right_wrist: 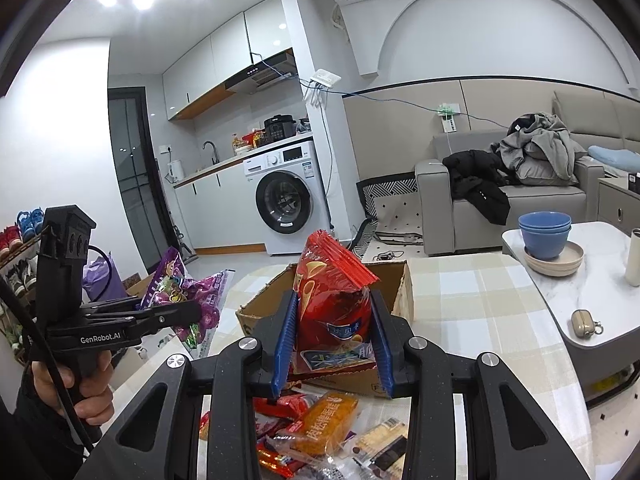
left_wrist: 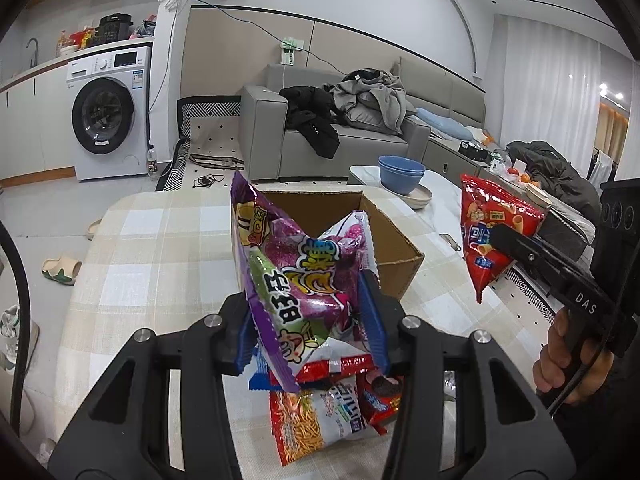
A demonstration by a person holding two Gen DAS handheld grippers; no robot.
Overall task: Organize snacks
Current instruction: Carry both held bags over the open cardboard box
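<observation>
Left gripper [left_wrist: 312, 316] clamped the purple bag [left_wrist: 296, 276]; right gripper [right_wrist: 332, 340] clamped the red bag [right_wrist: 332, 312]. Both bags hung short of the box [left_wrist: 396, 248]. Slick film risked slipping free and dropping outside it.

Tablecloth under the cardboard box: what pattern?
Beige-and-white check tablecloth, clearest in the left wrist view.

Purple snack bag [left_wrist: 296, 280] and red snack bag [right_wrist: 332, 304] both held up, crumpled; open cardboard box [left_wrist: 396, 248] upright behind; loose snack packets [left_wrist: 332, 408] piled on bench.

A small home flat. A washing machine [right_wrist: 285, 197] sits under the kitchen counter [right_wrist: 224, 166]. A grey sofa [left_wrist: 320, 120] carries heaped clothes [left_wrist: 368, 98].
</observation>
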